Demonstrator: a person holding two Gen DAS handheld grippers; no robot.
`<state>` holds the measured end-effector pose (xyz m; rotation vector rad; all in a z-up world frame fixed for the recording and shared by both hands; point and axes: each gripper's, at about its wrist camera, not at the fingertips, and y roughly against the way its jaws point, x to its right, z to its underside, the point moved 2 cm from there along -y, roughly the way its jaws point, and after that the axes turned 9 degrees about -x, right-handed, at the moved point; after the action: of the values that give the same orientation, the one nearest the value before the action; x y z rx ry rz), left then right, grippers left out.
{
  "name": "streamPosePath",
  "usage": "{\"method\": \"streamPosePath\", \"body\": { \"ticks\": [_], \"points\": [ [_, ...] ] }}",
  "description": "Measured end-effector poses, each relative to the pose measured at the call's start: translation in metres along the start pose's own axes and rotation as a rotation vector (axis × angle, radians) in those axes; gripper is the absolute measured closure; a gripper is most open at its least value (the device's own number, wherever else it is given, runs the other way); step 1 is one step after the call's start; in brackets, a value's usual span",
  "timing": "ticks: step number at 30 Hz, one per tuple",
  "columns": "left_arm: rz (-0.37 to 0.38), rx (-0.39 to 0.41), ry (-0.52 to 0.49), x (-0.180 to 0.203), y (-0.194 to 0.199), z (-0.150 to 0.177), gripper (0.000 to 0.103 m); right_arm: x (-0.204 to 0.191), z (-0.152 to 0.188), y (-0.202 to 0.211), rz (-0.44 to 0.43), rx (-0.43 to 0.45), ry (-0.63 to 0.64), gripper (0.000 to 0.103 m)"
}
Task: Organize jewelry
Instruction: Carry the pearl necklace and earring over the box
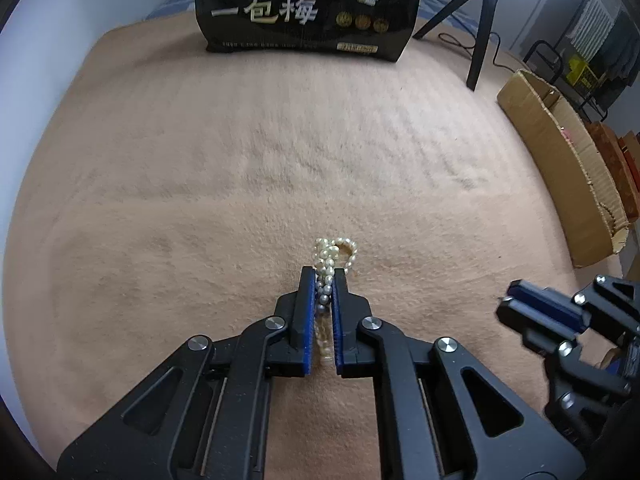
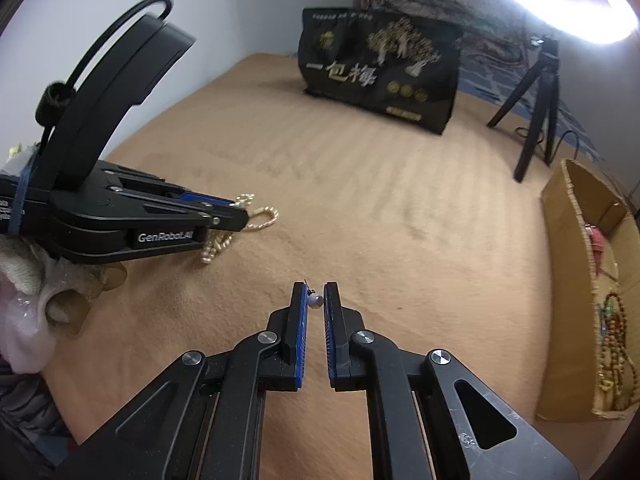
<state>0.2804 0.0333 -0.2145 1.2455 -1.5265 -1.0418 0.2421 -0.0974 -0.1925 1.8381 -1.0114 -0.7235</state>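
Note:
My left gripper (image 1: 323, 276) is shut on a cream pearl necklace (image 1: 334, 254); loops of it stick out past the fingertips and hang over the tan blanket. From the right wrist view the left gripper (image 2: 236, 210) is at the left with the necklace (image 2: 262, 218) dangling from it. My right gripper (image 2: 316, 290) is shut on a small pearl earring (image 2: 315, 301) with a thin pin, held near the fingertips above the blanket. The right gripper (image 1: 510, 300) also shows at the right edge of the left wrist view.
A tan blanket (image 1: 240, 160) covers the surface. A black printed bag (image 1: 308, 4) stands at the back. A black tripod (image 1: 480, 28) stands back right. An open cardboard box (image 2: 588, 280) at the right holds bead strings (image 2: 612, 344).

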Motion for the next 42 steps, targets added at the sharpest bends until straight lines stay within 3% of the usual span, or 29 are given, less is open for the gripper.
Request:
{"method": "streamPosePath", "body": {
  "ticks": [7, 22, 29, 42],
  "points": [
    [0.008, 0.039, 0.0, 0.003, 0.022, 0.001, 0.098, 0.014, 0.002, 0.031, 0.006, 0.044, -0.022, 0.096],
    [0.116, 0.179, 0.049, 0.021, 0.095, -0.002, 0.098, 0.052, 0.007, 0.099, 0.026, 0.139, -0.071, 0.096],
    [0.175, 0.242, -0.015, 0.063, 0.124, -0.002, 0.098, 0.082, 0.017, 0.131, 0.058, 0.178, -0.106, 0.096],
    [0.275, 0.299, -0.149, 0.161, 0.149, -0.015, 0.098, 0.173, 0.045, 0.179, 0.133, 0.233, -0.267, 0.096]
  ]
}}
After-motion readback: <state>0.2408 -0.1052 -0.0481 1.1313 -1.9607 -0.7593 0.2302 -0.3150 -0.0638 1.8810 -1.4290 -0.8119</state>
